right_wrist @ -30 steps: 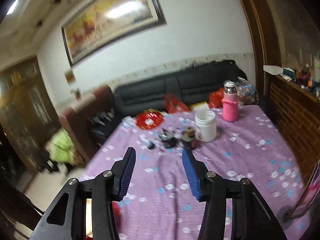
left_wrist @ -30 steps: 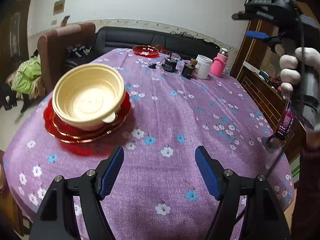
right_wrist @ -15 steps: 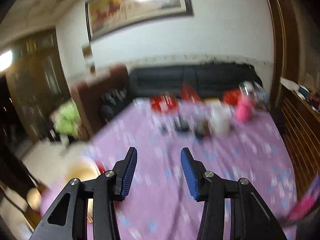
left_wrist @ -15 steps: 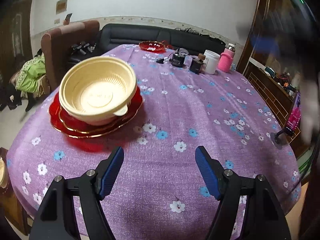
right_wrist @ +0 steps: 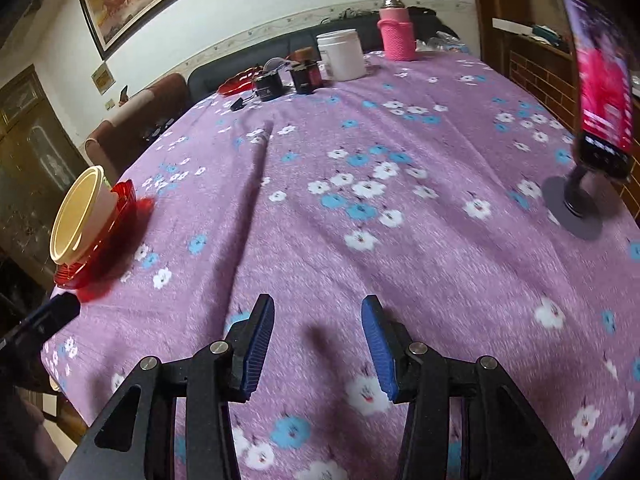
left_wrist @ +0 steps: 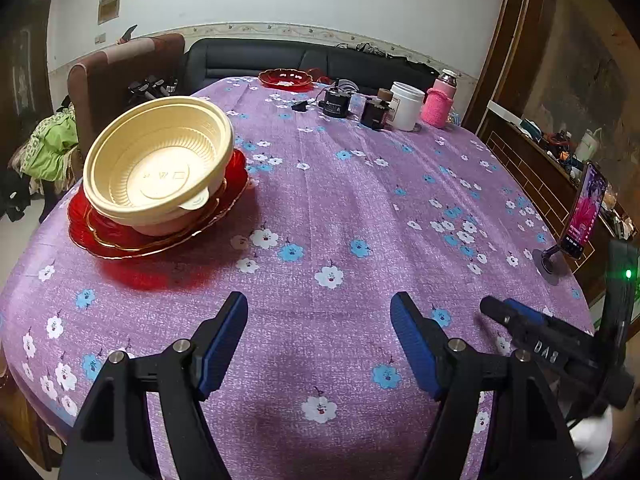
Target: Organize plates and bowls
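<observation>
Red plates (left_wrist: 120, 236) partly hidden under bowl (left_wrist: 160, 164)

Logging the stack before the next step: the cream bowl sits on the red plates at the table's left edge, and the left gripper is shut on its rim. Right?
Not quite. The cream bowl does sit on the red plates near the table's left edge, but the left gripper is open and empty, hanging over bare purple tablecloth, apart from the bowl. The left wrist view shows it.
</observation>
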`<move>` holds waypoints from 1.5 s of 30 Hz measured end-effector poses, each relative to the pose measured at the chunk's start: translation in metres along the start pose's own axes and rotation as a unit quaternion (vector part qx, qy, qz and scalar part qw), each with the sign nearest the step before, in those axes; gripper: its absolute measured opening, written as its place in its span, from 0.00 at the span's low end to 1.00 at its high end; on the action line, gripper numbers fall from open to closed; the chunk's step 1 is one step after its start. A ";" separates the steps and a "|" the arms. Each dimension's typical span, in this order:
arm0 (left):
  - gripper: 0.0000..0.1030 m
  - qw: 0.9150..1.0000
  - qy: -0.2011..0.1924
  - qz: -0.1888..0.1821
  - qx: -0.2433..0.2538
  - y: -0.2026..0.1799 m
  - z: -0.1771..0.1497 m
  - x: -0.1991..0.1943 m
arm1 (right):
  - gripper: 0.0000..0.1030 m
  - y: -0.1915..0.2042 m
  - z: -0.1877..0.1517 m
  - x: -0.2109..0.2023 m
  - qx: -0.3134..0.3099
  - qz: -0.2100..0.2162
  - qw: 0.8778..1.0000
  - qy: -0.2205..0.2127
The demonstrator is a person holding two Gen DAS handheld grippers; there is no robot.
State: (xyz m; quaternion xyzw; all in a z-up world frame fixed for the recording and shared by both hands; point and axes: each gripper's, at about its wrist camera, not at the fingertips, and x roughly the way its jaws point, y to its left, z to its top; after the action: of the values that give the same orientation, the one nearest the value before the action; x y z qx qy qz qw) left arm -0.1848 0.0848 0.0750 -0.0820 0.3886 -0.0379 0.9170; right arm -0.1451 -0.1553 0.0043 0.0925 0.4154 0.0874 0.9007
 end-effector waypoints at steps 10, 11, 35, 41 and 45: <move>0.71 1.000 -0.004 -0.003 0.012 -0.013 -0.004 0.001 | 0.49 0.014 -0.020 -0.013 -0.046 -0.010 0.999 -0.023; 0.71 1.000 -0.005 -0.002 0.012 -0.013 -0.004 0.000 | 0.49 0.016 -0.022 -0.015 -0.050 -0.009 0.998 -0.029; 0.89 0.972 -0.181 0.134 -0.062 0.051 0.028 -0.068 | 0.63 0.121 0.019 -0.028 -0.112 0.072 0.988 -0.082; 1.00 0.951 -0.213 0.211 -0.075 0.076 0.035 -0.086 | 0.71 0.169 0.019 -0.019 -0.121 0.085 0.982 -0.117; 1.00 0.950 -0.201 0.219 -0.095 0.099 0.037 -0.087 | 0.71 0.195 0.006 -0.005 -0.148 0.092 0.980 -0.095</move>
State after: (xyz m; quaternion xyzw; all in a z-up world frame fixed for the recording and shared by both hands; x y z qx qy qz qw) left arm -0.2183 0.1983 0.1439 -0.0871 0.2068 0.2180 0.9498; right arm -0.1590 0.0315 0.0587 0.0042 0.2999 0.2213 0.9279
